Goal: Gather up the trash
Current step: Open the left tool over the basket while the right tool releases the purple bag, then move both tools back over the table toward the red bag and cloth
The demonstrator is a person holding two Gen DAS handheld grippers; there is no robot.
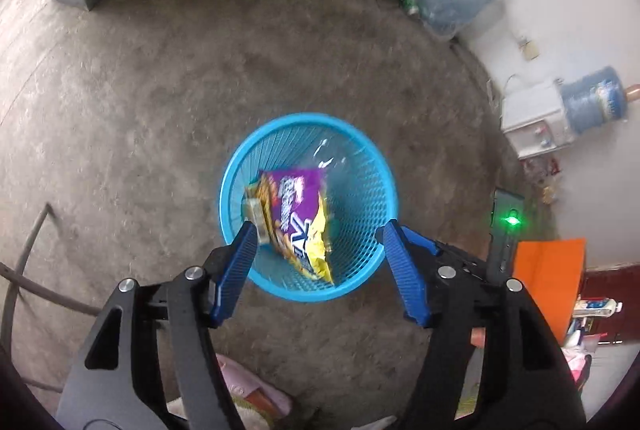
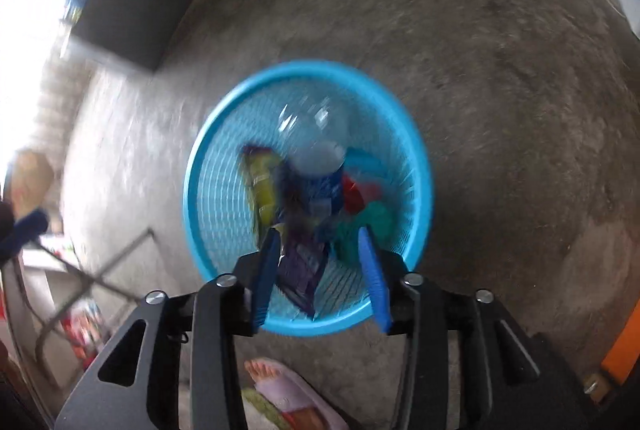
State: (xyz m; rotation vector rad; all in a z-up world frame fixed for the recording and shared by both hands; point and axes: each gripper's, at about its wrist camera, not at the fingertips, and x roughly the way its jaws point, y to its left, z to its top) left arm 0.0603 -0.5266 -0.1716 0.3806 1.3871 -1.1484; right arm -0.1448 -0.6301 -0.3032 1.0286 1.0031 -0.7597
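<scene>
On the concrete floor [image 1: 160, 89] stands a blue basket [image 1: 362, 153], and both grippers point down into it. The left gripper [image 1: 316, 234] is wide open, gripping nothing; a purple-yellow bag [image 1: 298, 213] lies in the basket below it. The right gripper [image 2: 318, 242] is partly open; blurred wrappers [image 2: 300, 266] show between its fingers, and contact is unclear.

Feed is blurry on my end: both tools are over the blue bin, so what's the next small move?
Probably lift both tools clear. The left tool is open, and the snack bag sits inside the bin. The right tool is open too, the purple wrapper loose between its fingers, over the bin.
</scene>
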